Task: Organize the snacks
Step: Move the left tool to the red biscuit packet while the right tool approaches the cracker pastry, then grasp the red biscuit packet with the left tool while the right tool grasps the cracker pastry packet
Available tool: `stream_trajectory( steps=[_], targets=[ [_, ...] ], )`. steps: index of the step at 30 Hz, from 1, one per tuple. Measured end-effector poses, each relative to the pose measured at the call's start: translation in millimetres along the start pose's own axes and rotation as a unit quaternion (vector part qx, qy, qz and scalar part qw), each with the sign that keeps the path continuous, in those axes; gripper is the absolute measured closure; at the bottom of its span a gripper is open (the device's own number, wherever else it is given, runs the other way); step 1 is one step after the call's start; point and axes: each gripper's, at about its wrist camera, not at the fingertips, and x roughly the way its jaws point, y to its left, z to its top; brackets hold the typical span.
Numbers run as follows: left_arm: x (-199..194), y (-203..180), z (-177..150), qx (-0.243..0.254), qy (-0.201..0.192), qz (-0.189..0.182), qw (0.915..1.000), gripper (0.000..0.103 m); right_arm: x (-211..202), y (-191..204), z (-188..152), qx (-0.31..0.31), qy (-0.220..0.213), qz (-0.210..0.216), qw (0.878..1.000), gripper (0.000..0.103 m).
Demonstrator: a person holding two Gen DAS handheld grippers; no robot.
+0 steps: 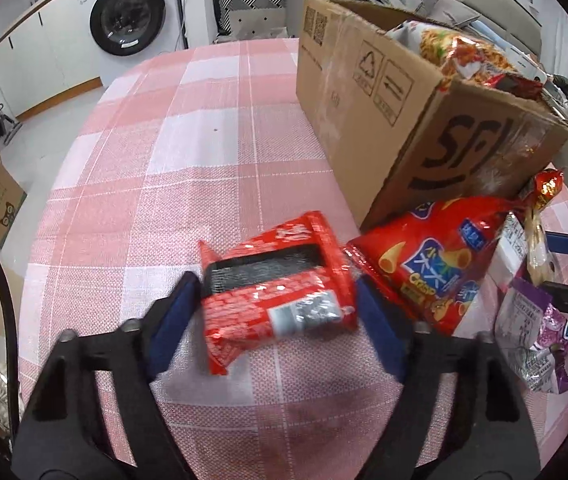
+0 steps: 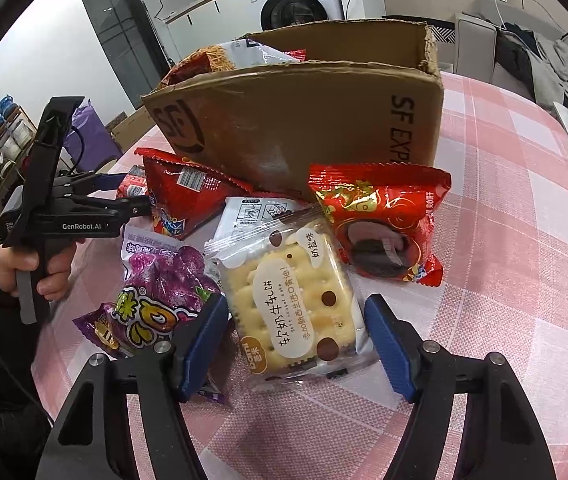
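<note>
Two grippers, each straddling one snack packet on a pink-and-white checked desk [image 1: 203,120].

Left gripper [image 1: 279,300]: points down at the desk; its blue jaws flank a red foil packet [image 1: 275,292]. The left pad touches the packet's edge and the right pad lies against its other side, so the jaws appear clenched on it. This packet looks blurred.

Right gripper [image 2: 296,344]: jaws stand either side of a clear cracker packet [image 2: 292,308]. The left pad sits at the wrapper's edge; the right pad shows a sliver of gap, so I cannot tell whether it is pressed.

Cardboard box [image 2: 304,120]: open-topped, standing on the desk behind the loose snacks, with noodle-print bags [image 1: 464,52] showing above its rim.

Orange-red crisp bag [image 1: 436,264]: lies at the foot of the box, just beside the red foil packet.

Purple bag [image 2: 155,304]: on the desk, left of the cracker packet, touching the right gripper's left pad.

Red biscuit bag [image 2: 384,224]: leans at the box's base, right of and behind the crackers.

Hand [image 2: 43,268]: grips the left gripper's handle, seen from the right wrist.

Washing machine [image 1: 131,16]: against the far wall.
</note>
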Motion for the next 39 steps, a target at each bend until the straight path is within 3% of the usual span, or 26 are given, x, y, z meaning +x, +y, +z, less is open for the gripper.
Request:
stream_trajectory(
  steps=[4,7,19,39],
  targets=[
    [-4.6,0.4,-0.6,-0.003,-0.007,-0.004,1.0000,0.053,2.6,3.2,0.9,-0.004,-0.002,-0.003,1.000,0.032],
    [-8.2,-0.3,-0.7,-0.005,-0.010,-0.022,0.9997,0.055,1.2,4.0,-0.7,-0.005,-0.003,-0.002,1.000,0.034],
    [-41.9,-12.2,1.1,0.000,-0.059,-0.028,0.9979,0.055,2.1,1.9,1.9,-0.009,-0.006,-0.002,1.000,0.041],
    [-77.3,-28.5,-1.2,0.015,-0.093,-0.033,0.9950,0.055,-14.0,11.6,8.5,-0.025,-0.046,-0.002,0.999,0.043]
  ],
)
